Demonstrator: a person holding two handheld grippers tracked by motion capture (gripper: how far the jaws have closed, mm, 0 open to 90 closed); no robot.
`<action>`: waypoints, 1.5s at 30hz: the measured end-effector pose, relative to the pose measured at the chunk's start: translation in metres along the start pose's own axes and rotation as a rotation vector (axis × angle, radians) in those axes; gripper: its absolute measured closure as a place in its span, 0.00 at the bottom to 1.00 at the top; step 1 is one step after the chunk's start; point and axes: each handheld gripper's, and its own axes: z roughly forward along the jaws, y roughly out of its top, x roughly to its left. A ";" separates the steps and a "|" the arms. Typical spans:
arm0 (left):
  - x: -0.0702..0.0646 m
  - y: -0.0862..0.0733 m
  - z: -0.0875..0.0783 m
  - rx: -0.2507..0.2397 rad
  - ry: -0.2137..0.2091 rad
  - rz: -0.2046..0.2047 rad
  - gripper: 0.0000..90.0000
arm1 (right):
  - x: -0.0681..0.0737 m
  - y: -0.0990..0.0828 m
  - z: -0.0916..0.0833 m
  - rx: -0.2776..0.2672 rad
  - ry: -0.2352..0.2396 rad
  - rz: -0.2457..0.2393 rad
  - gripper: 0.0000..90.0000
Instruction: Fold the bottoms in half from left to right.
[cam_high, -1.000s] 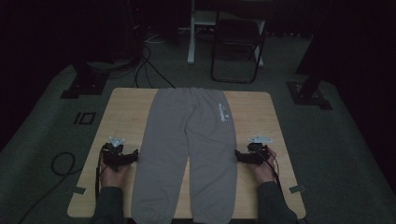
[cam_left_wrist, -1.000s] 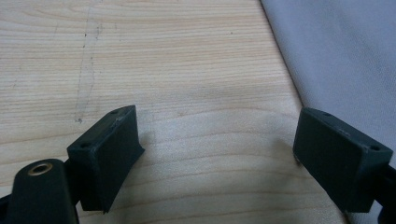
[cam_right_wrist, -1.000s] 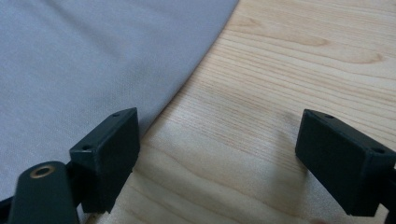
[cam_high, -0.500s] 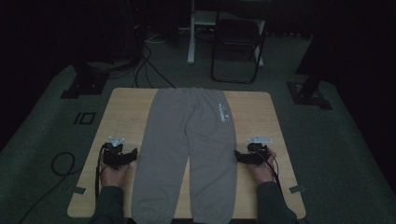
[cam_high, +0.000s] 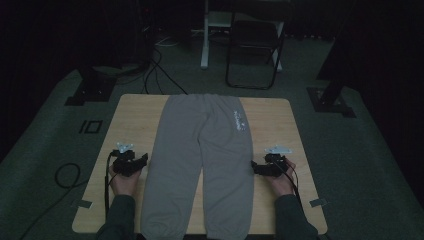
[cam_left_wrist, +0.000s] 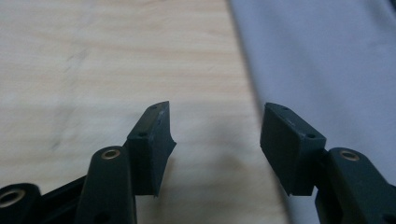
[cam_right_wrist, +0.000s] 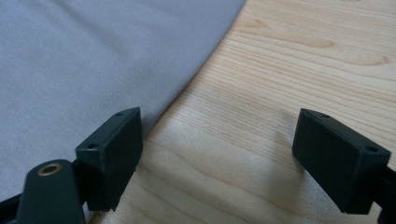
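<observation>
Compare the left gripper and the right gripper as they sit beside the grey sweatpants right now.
The left gripper sits at the outer edge of one leg of the grey sweatpants; the right gripper sits at the other leg's outer edge. In their own views, the left gripper's gap lies over the cloth edge, while the right's lies over bare table. Both are open, low, pointing inward, holding nothing.

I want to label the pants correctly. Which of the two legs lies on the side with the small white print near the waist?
The right leg, the one beside the right gripper; the white print sits above it.

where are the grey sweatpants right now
In the high view the grey sweatpants lie flat down the middle of the wooden table, between the left gripper and right gripper.
</observation>
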 end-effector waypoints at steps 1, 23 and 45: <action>-0.003 0.003 0.002 -0.001 -0.006 0.005 0.47 | 0.000 0.000 0.000 0.000 0.000 0.000 0.18; -0.027 0.014 0.033 0.050 0.031 0.043 0.89 | 0.001 -0.001 -0.001 0.000 0.007 -0.008 0.18; 0.000 0.012 0.017 -0.027 -0.140 -0.102 0.99 | 0.003 -0.001 -0.002 0.000 0.014 -0.013 0.18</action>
